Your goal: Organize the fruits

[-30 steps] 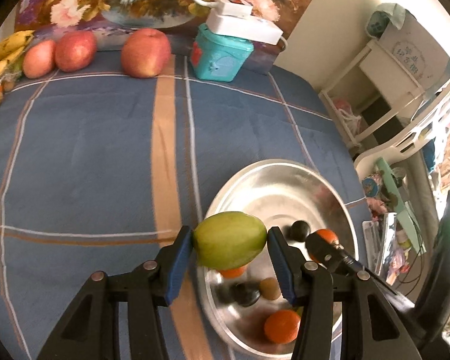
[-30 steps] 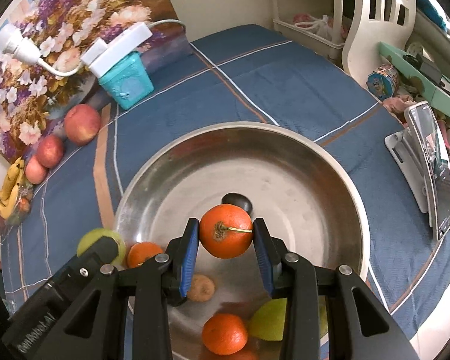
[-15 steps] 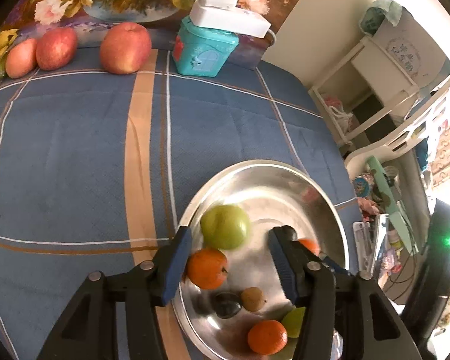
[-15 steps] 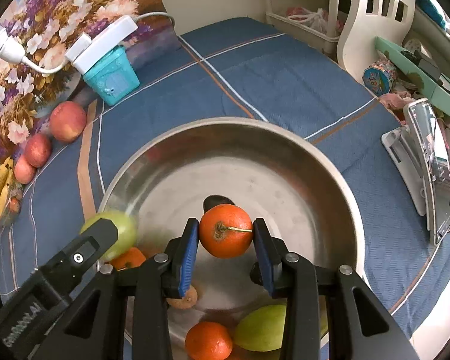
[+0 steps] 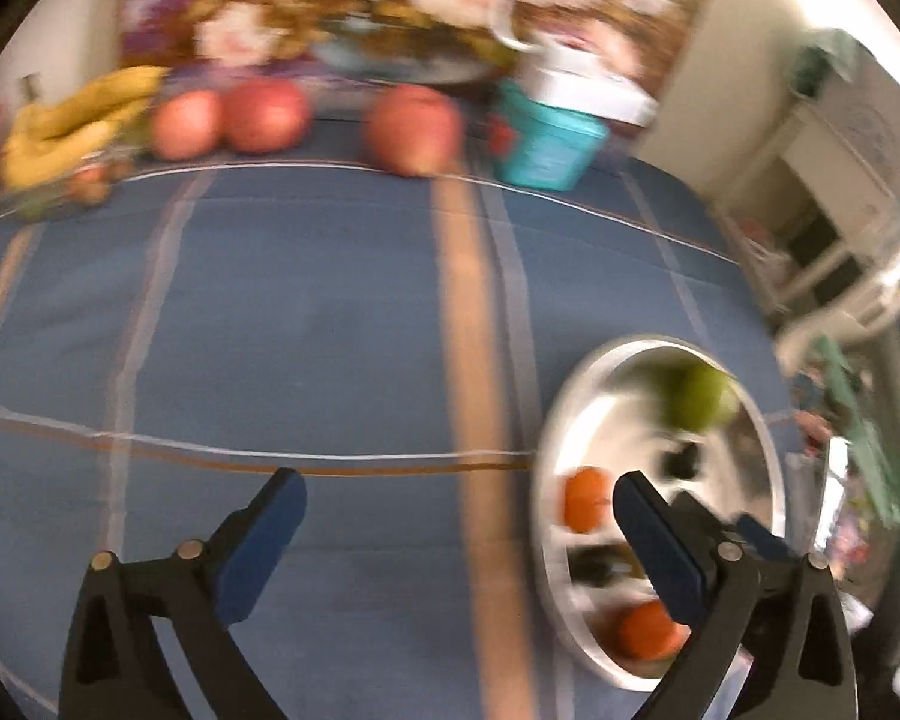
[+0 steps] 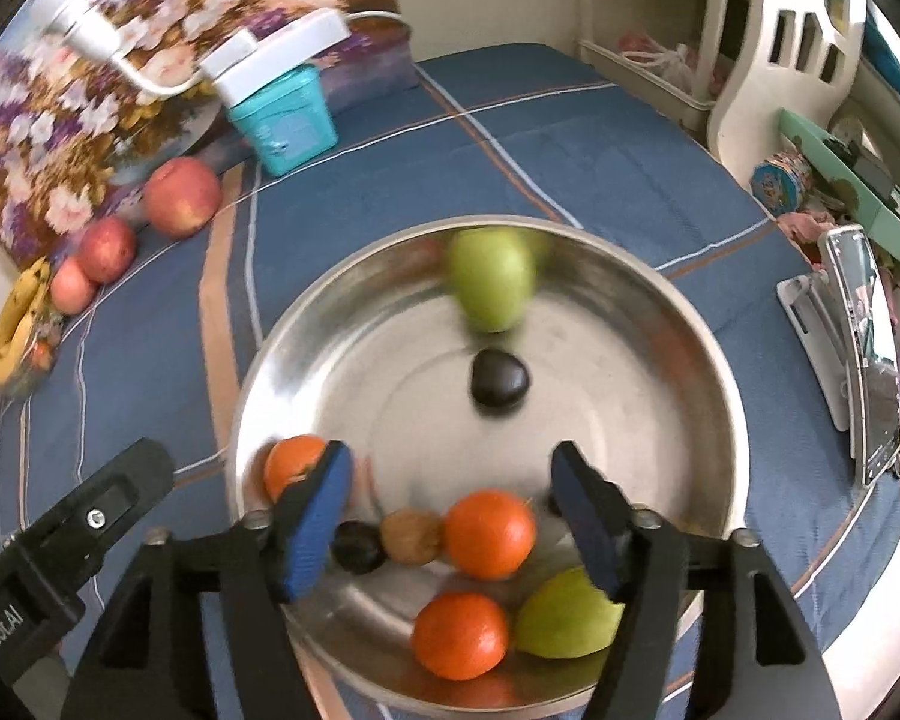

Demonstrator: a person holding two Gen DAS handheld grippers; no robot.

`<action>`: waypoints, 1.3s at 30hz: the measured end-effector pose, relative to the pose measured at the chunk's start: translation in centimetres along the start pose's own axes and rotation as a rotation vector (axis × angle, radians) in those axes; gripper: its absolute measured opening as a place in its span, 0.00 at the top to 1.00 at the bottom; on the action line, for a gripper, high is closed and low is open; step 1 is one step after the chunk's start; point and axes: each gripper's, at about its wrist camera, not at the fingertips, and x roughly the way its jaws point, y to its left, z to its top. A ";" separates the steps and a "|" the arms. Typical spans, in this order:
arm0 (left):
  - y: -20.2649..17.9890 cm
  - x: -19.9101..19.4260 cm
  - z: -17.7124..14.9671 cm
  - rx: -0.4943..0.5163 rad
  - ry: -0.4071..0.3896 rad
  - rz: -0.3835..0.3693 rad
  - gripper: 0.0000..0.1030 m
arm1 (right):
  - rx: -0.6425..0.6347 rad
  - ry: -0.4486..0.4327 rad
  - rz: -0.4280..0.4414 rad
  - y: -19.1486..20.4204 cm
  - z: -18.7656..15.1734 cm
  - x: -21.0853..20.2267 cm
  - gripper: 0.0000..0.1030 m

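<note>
While both grippers, the left gripper (image 5: 459, 516) and the right gripper (image 6: 450, 495), hold their fingers wide apart with nothing between, apples (image 6: 181, 196) and bananas (image 6: 12, 318) sit on the blue striped surface (image 5: 306, 324) by a flower picture (image 6: 78, 90).

Left wrist view smeared all over — bananas (image 5: 72, 120), the three apples (image 5: 264, 114) and teal box (image 5: 543, 147) are soft shapes, no detail. Green fruit (image 6: 492, 285) at bowl (image 6: 720, 372) far wall is blurred, kind unclear. Left orange (image 6: 291, 462) half hidden behind a right tool (image 6: 453, 510) finger; near green fruit (image 6: 561, 618) partly covered by the other. Bowl's near rim cut off — bottom edge.
</note>
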 end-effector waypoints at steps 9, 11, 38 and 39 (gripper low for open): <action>4.3 0.1 -1.4 -0.022 0.001 0.185 0.00 | -0.112 -0.005 -0.011 3.1 -1.2 0.0 0.30; 4.4 0.0 -1.7 -0.007 -0.005 0.207 0.00 | -0.125 -0.004 -0.012 3.5 -1.4 -0.1 0.30; 7.8 -6.4 -7.8 -0.075 0.178 0.401 0.00 | -0.251 -0.009 -0.037 5.6 -8.1 -4.2 0.00; 8.0 -6.8 -8.1 -0.076 0.178 0.408 0.00 | -0.255 -0.012 -0.041 5.7 -8.4 -4.5 0.00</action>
